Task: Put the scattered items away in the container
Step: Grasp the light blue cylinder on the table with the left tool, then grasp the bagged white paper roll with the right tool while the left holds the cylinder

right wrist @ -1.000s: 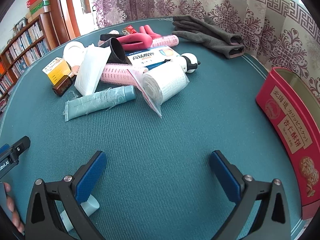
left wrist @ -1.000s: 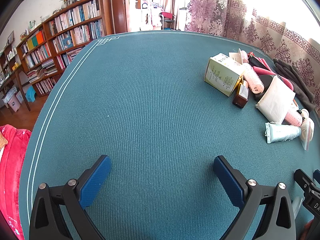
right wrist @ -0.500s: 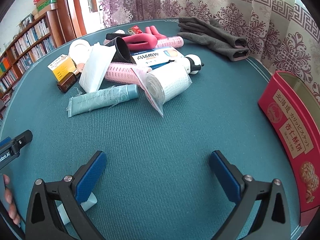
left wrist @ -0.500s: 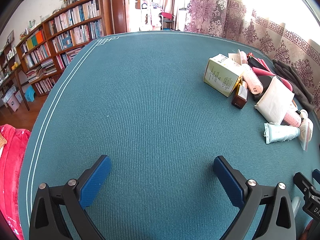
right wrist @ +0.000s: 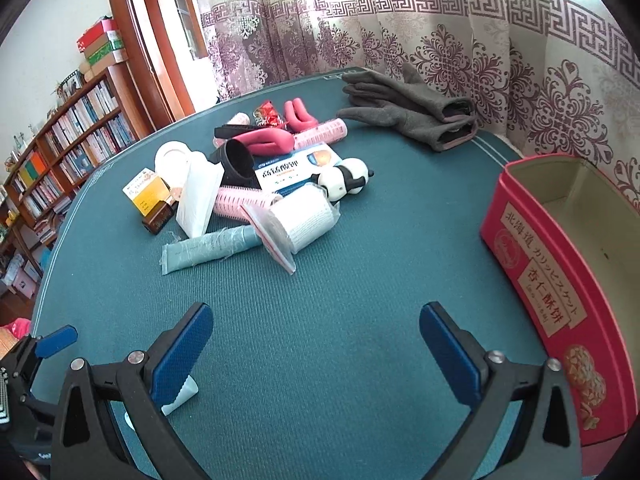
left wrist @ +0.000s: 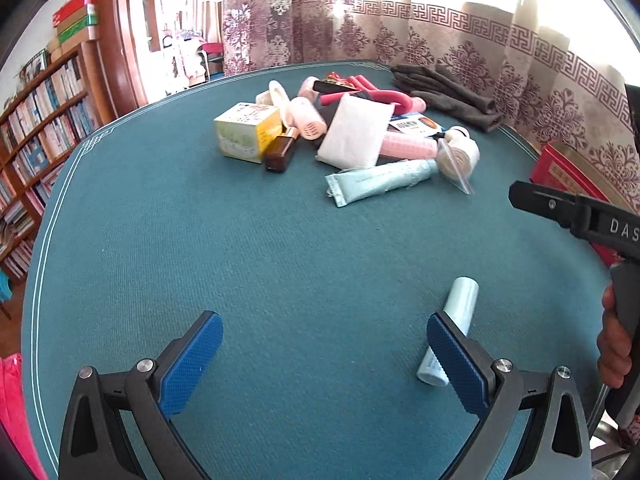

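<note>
A heap of small items lies on the teal table: a pale blue tube [left wrist: 380, 181] [right wrist: 212, 249], a white packet [left wrist: 354, 137] [right wrist: 199, 200], a yellow-green box [left wrist: 246, 131], a brown bottle [left wrist: 281, 150], pink hair rollers [right wrist: 244, 200] and a bagged white roll [right wrist: 298, 222]. One small pale tube [left wrist: 454, 326] lies apart, just beyond my left gripper's right finger. The red tin [right wrist: 560, 280] stands open at the right. My left gripper [left wrist: 324, 354] and right gripper [right wrist: 316, 348] are both open, holding nothing, low over the bare cloth.
Grey gloves [right wrist: 412, 110] lie at the far edge by the patterned curtain. Bookshelves [right wrist: 60, 148] stand off to the left. A person's hand [left wrist: 614, 332] holds the right gripper's handle at the right edge of the left wrist view.
The left gripper has swung right, so the heap and the small pale tube now sit ahead of it. The right gripper has tilted up a little. Both stay open.
</note>
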A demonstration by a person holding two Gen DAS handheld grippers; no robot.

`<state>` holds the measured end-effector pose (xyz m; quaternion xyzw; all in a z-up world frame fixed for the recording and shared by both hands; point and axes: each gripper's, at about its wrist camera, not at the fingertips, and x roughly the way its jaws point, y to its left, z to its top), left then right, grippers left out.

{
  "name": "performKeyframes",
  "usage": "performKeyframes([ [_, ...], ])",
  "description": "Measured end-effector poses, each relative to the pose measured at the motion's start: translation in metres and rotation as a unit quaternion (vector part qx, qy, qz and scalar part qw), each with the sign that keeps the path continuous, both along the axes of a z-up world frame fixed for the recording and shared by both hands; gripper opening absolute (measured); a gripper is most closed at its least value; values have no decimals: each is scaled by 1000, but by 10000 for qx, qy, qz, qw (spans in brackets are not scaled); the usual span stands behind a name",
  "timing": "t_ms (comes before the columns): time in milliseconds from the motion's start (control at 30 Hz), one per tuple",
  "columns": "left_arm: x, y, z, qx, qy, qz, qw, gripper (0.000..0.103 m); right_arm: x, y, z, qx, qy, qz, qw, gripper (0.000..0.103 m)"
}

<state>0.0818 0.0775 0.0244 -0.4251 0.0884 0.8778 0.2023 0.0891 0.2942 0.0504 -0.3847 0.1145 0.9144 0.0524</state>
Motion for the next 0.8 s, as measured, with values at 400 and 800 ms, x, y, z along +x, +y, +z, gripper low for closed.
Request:
performKeyframes([
  [400, 14, 42, -8, -338, 127, -297, 9989, 86, 17, -3, -5, 105, 41, 191, 9998, 103],
  [800, 6, 32, -7, 343, -108, -273, 9990, 20, 16, 2, -3, 122, 107, 105, 9998, 102],
])
